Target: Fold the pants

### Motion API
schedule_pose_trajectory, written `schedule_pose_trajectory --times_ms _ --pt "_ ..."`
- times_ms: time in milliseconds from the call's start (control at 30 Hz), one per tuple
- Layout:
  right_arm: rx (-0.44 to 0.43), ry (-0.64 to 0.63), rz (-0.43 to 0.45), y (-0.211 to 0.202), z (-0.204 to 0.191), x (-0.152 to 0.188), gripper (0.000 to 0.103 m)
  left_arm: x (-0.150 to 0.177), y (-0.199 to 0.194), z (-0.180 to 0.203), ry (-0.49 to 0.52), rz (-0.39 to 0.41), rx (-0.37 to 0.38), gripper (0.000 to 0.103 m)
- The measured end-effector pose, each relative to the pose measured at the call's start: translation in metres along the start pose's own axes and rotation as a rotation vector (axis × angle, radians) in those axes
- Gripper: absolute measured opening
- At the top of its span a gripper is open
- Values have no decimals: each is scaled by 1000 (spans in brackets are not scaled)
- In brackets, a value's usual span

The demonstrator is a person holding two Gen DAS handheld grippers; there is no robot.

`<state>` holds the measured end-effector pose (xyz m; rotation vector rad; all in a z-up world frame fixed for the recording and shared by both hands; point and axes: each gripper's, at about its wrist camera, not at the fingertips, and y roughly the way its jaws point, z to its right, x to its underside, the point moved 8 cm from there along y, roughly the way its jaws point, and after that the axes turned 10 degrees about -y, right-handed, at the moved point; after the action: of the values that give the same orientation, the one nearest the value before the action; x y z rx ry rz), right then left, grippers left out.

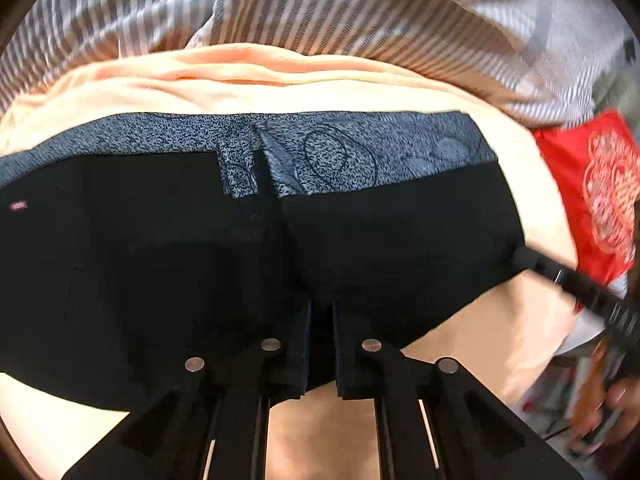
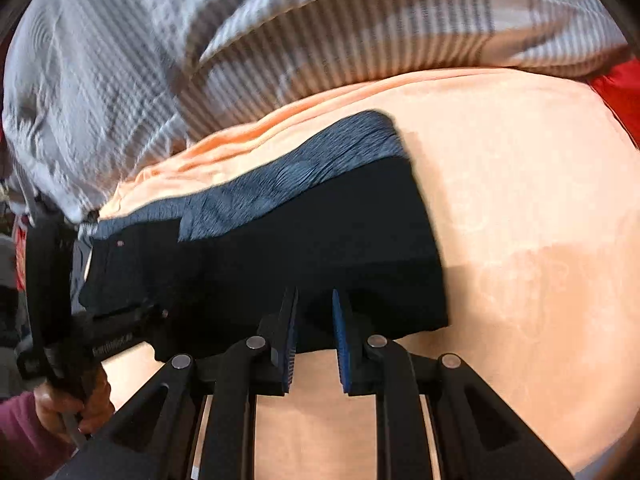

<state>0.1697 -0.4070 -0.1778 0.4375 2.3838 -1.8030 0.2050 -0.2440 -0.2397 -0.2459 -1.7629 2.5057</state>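
Black pants (image 1: 168, 248) with a speckled grey-blue lining band (image 1: 340, 152) lie folded on a peach blanket (image 1: 280, 88). My left gripper (image 1: 321, 308) hovers at the near edge of the pants, jaws slightly apart with dark cloth showing between them; whether it grips the cloth is unclear. My right gripper (image 2: 315, 300) is open at the near edge of the pants (image 2: 320, 232), blue pads (image 2: 341, 340) bare. The right gripper also shows in the left wrist view (image 1: 524, 258), touching the right edge of the pants. The left gripper shows at the left in the right wrist view (image 2: 156, 314).
A grey-and-white striped duvet (image 1: 320, 12) is bunched behind the pants, also in the right wrist view (image 2: 280, 40). A red bag with white print (image 1: 600, 184) lies at the right. Bare peach blanket (image 2: 520, 220) stretches right of the pants.
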Motion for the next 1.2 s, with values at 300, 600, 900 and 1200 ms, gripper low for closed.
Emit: schedule_pose_trajectory --times_ms 300,600,900,1200 --pt "-27 96 64 8 36 -65 19 9 11 1 -19 3 -29 11" --pt "-56 147 -42 74 49 -91 19 10 18 8 -34 18 -47 11" --pt "-23 54 -19 10 27 -57 71 10 -19 -14 -192 84 -164 66" --pt "23 -102 -136 4 -16 -9 79 28 -45 -48 -302 103 -261 66"
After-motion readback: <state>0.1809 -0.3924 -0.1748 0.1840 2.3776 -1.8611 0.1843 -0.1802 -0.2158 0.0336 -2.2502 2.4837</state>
